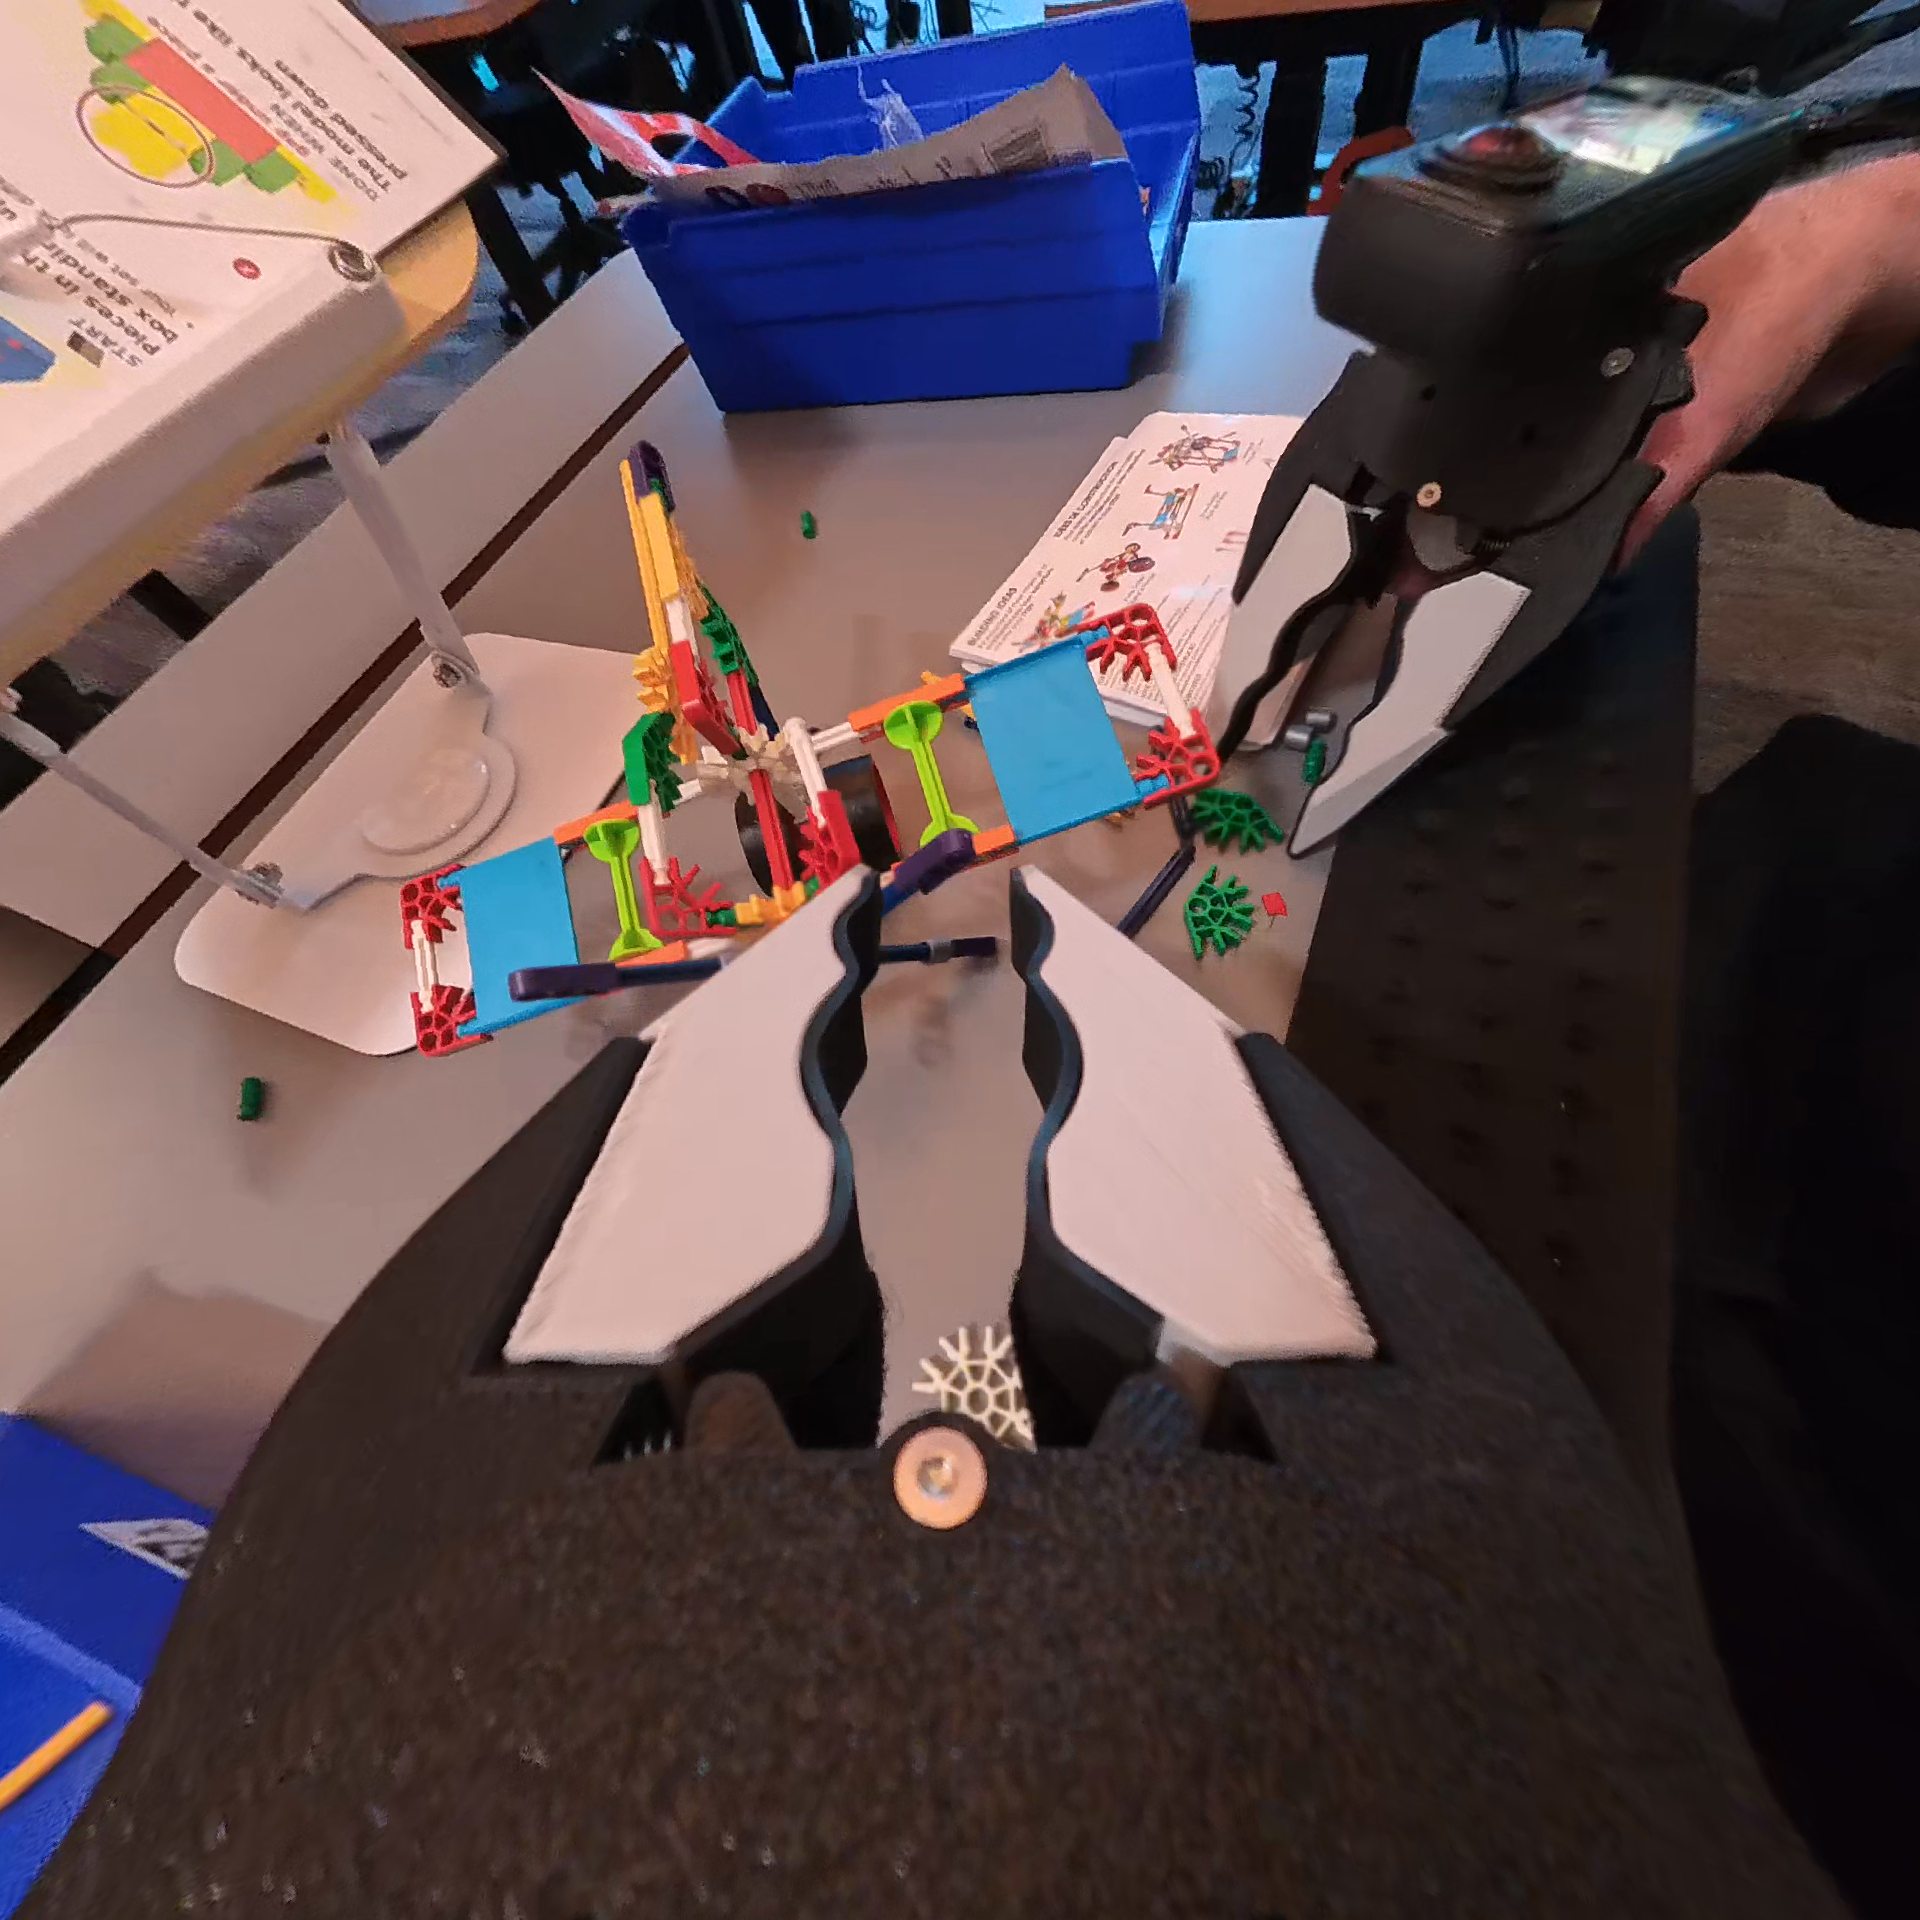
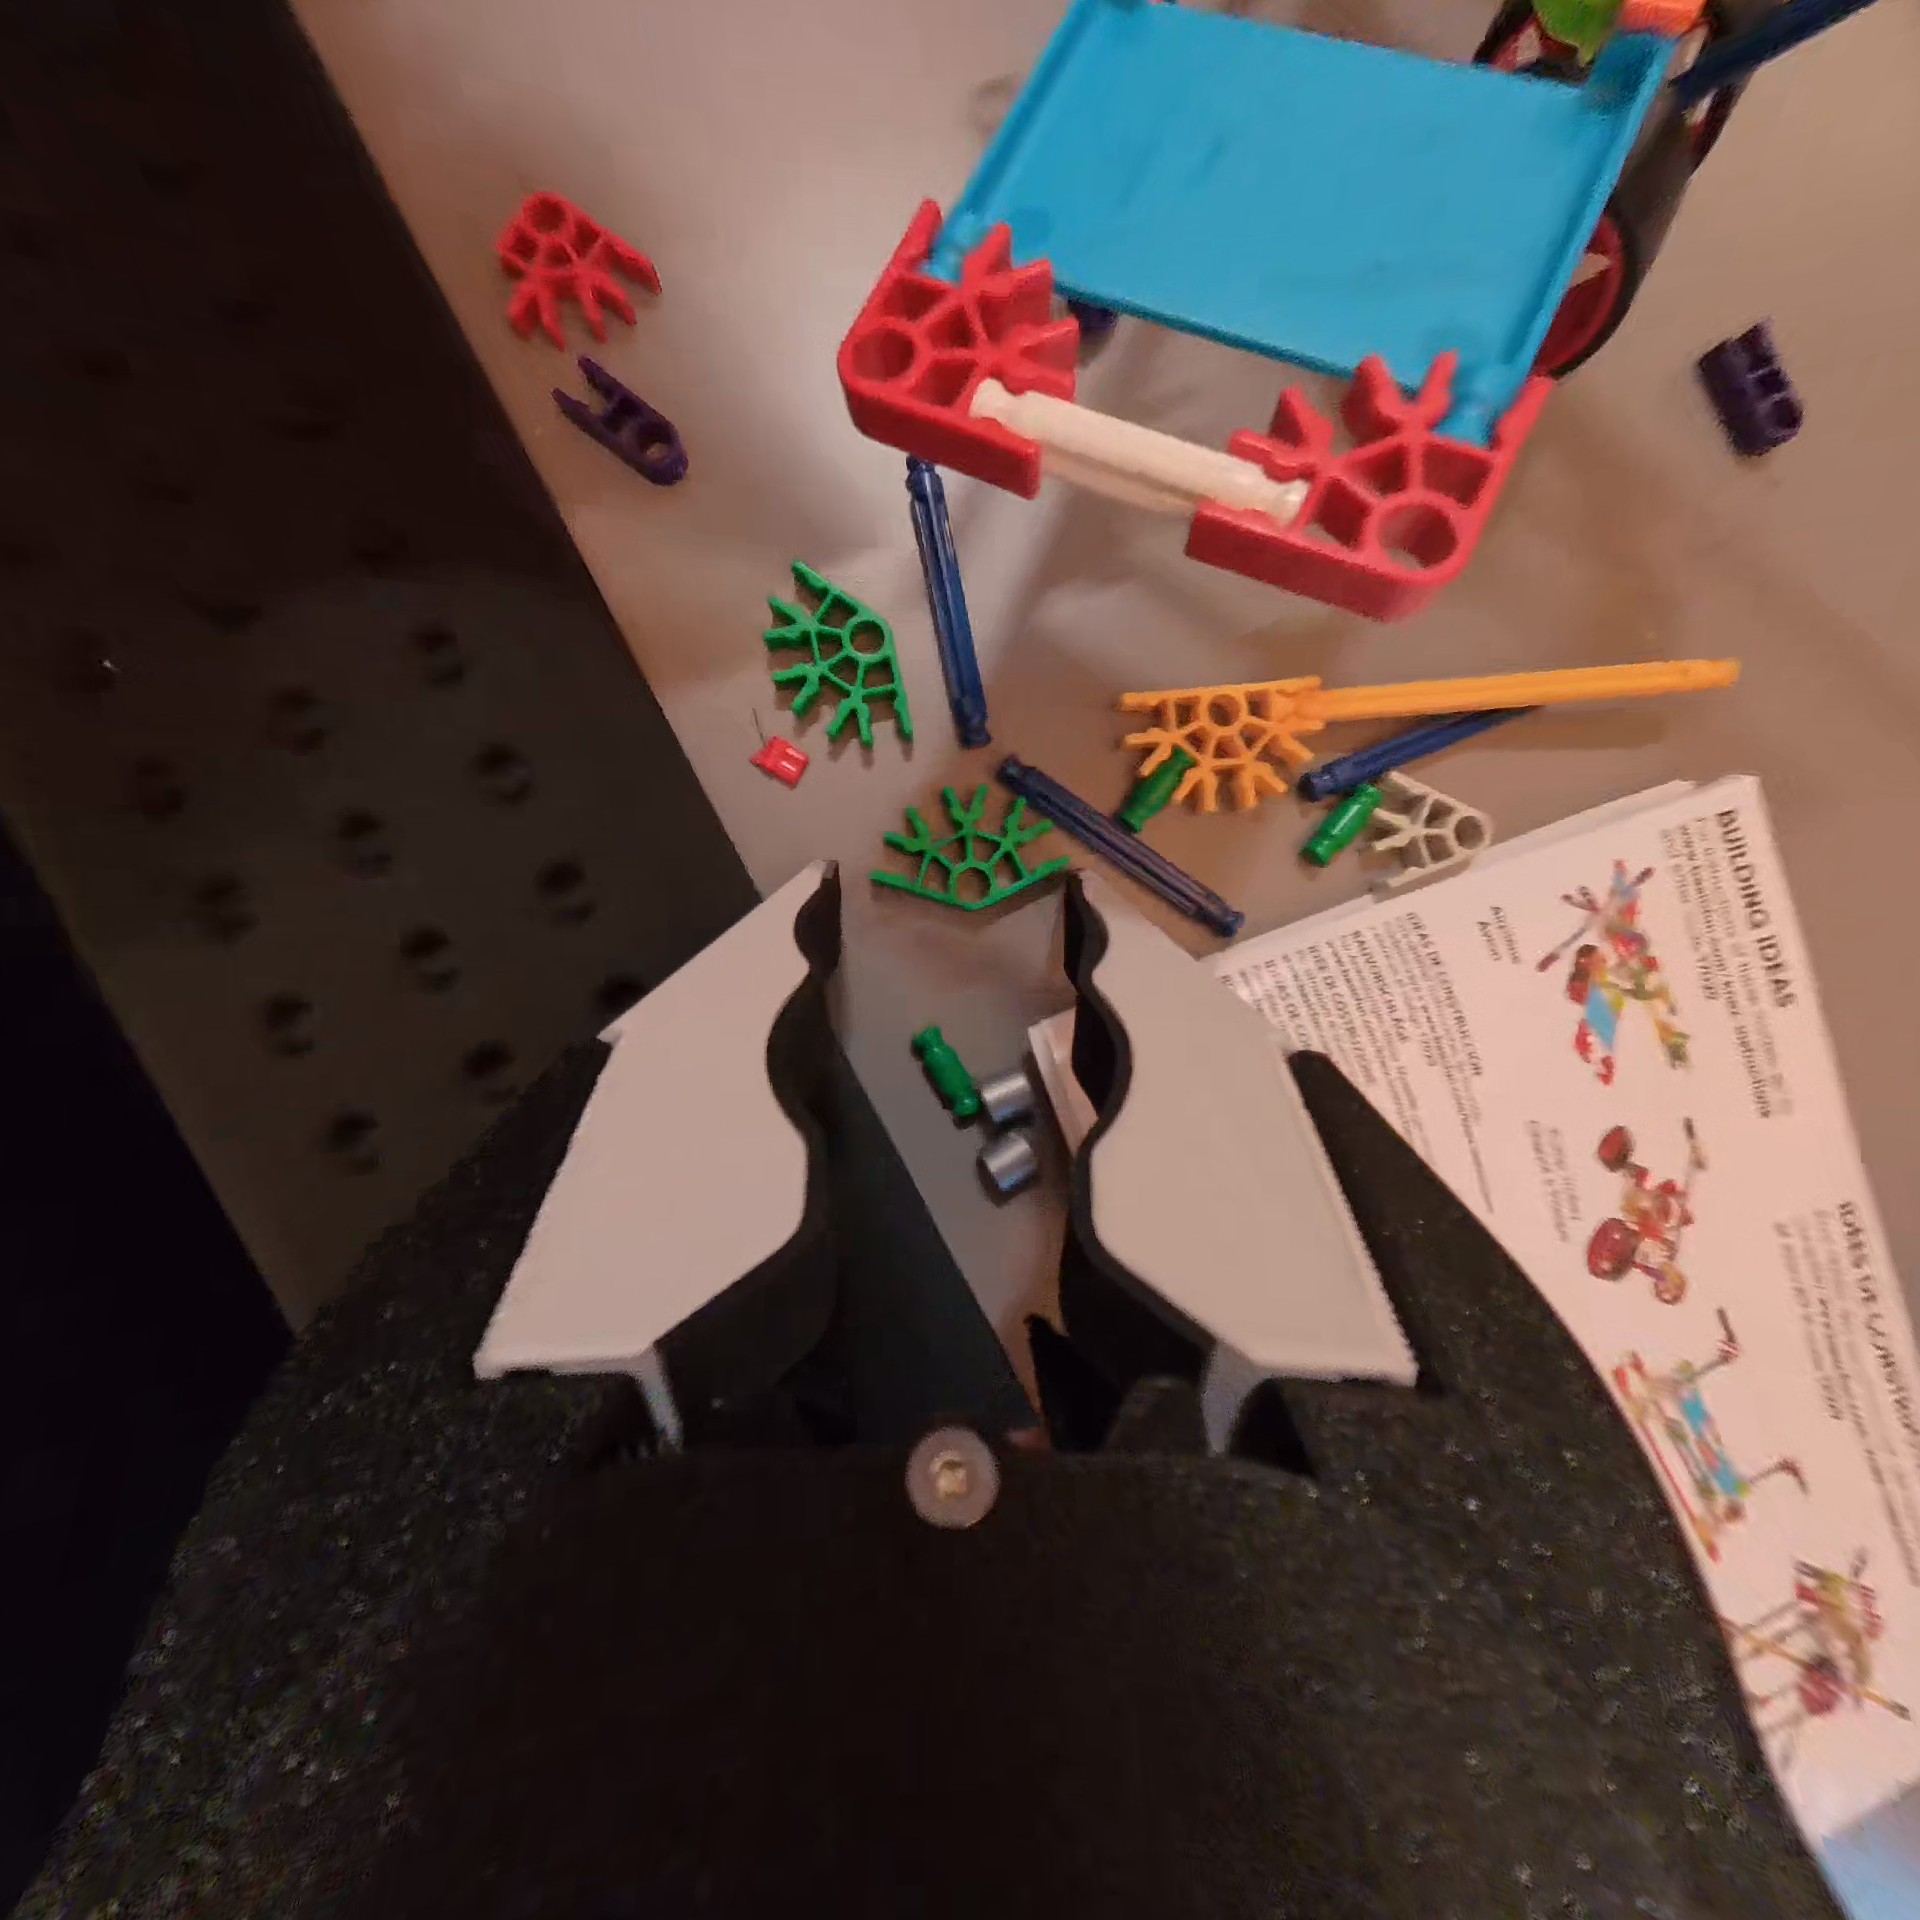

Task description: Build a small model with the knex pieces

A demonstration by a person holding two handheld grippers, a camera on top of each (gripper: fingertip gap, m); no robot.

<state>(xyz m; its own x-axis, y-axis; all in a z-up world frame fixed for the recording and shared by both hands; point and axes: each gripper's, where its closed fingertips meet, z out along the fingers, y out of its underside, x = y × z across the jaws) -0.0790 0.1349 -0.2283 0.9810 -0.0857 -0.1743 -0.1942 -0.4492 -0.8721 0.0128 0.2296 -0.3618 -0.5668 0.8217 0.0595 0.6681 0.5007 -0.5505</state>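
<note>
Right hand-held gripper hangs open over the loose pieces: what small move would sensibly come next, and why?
Probably a short push forward and down, then closing. The right hand-held gripper is open and holds nothing, and the green fan-shaped connector lies flat on the table just past its fingertips, roughly centred in the gap, with a dark blue rod close beside it.

Loose on the worktop (image 2: 727, 125): 2 green fan connectors (image 2: 840, 652), 1 red connector (image 2: 566, 265), 1 orange connector (image 2: 1216, 743), 1 grey connector (image 2: 1429, 829), 2 purple clips (image 2: 629, 426), 4 dark-blue rods (image 2: 945, 603), 1 orange rod (image 2: 1517, 688), 3 short green pegs (image 2: 945, 1070), 2 silver spacers (image 2: 1006, 1096). 1 built model (image 1: 769, 769), 1 leaflet (image 2: 1621, 1195), 1 blue bin (image 1: 914, 281).
</note>
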